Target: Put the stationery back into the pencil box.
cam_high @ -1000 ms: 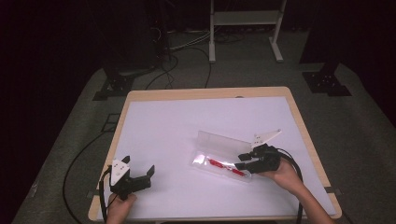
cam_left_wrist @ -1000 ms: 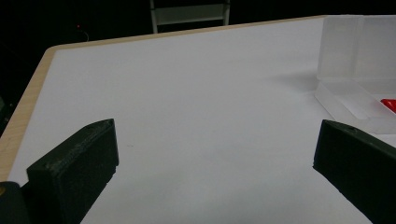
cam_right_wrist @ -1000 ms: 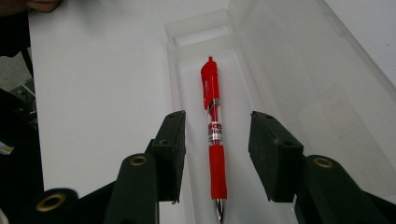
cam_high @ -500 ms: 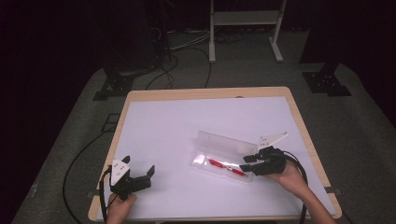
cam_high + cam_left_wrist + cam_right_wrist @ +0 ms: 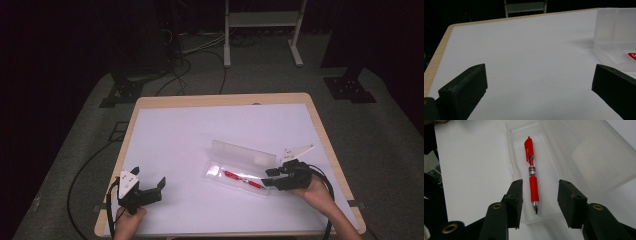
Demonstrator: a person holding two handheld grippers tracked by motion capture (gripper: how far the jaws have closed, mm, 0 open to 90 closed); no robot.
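Lying lengthwise in the tray of an open clear plastic case [image 5: 239, 176], the red pen [image 5: 532, 172] is the thing the coming move turns on, and it sits nearer the table's [image 5: 165, 130] right edge than its left, a little toward the person's side. The right gripper [image 5: 270, 177] is by far the closer one: it hovers at the right-hand end of the case, while the left gripper [image 5: 150, 187] rests well apart near the front left corner of the table. In the right gripper view the pen's long axis runs almost straight away from the tongs, metal tip nearest, red clip end farthest, with the grip section about level with the jaw tips. The right jaws stand partly open on either side of that near end, one jaw outside the tray's near wall, the other over the tray by the hinge side; nothing is pinched between them. The case's lid [image 5: 596, 152] lies folded back past the pen on the far side. The left jaws are spread wide over bare tabletop, holding nothing. As I judge it, a grasp from here would close across the pen's width near its tip, so the jaws need to drop inside the tray walls rather than straddle one
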